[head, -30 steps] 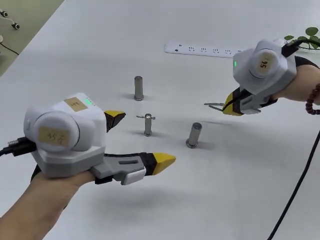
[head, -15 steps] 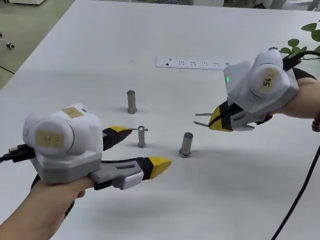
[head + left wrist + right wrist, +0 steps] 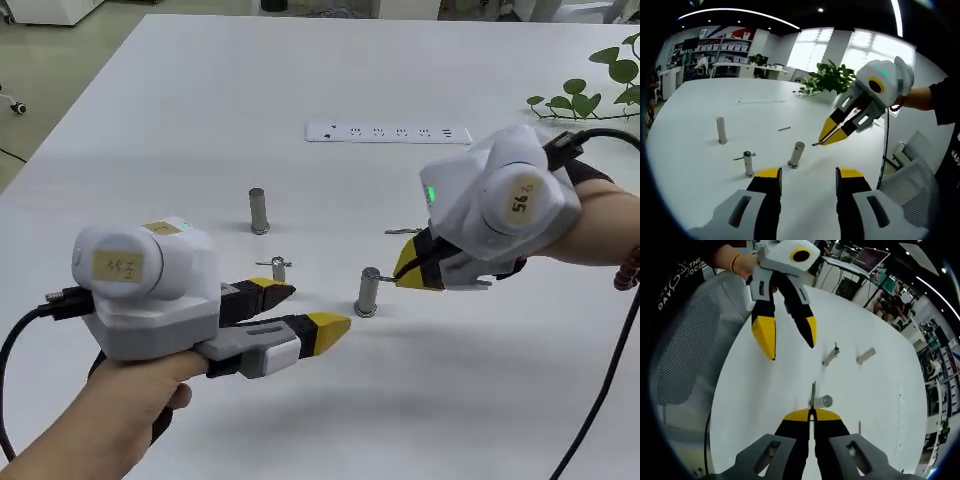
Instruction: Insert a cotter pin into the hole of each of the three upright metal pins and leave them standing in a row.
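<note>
The cotter pin (image 3: 812, 391) in play is pinched in the right tongs (image 3: 403, 272), which are clamped shut on it. Its free end is right at the top of the nearest metal pin (image 3: 368, 292); honestly can't tell if it's in the hole or just touching. That pin stands on the white surface (image 3: 200, 100). Just beside it, the middle metal pin (image 3: 278, 270) stands with a fitted cotter pin (image 3: 738, 158) poking out through its top. The far metal pin (image 3: 258, 211) stands bare, a bit further back. The left tongs (image 3: 300, 308) are spread wide with nothing in them, hovering low near the middle pin. A spare cotter pin (image 3: 784, 129) lies flat behind the pins. Further back there's a power strip (image 3: 388, 133), and a leafy plant (image 3: 832, 77) by the surface's edge.
</note>
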